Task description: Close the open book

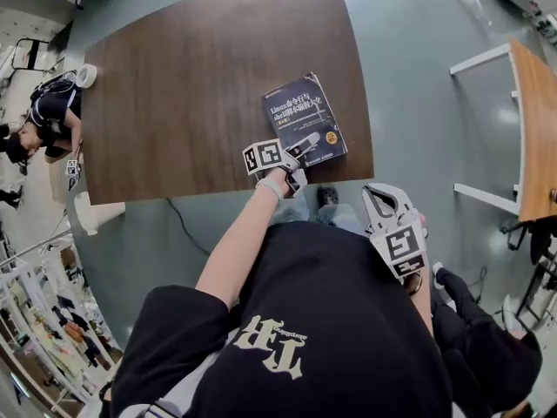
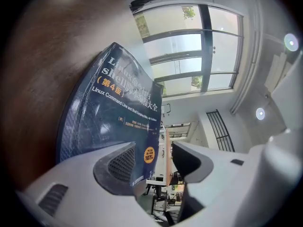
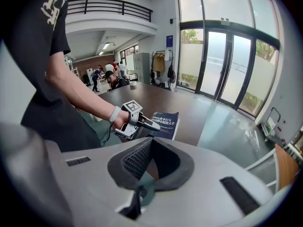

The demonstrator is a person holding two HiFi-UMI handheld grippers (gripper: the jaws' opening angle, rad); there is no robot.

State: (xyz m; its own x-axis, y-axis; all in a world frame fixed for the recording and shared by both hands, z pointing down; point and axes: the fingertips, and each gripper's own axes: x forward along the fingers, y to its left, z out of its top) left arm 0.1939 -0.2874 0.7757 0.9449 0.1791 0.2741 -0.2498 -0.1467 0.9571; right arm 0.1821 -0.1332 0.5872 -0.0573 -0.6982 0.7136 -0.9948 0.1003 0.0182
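Closest in, my right claw (image 1: 380, 197) hangs off the table by my side, jaws together and empty. Further out, my left claw (image 2: 154, 148), jaws apart and pressing nothing, sits at the near end of the book (image 1: 305, 118) (cover up, pages shut, so the job looks essentially done). It lies by the brown table's (image 1: 191, 85) near edge.

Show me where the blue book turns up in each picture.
Head view: book near the table's near right corner, around picture centre.
Left gripper view: book looms close at left-centre, table to its left.
Right gripper view: book small at centre, on the table.
Shared landmark: the brown table.
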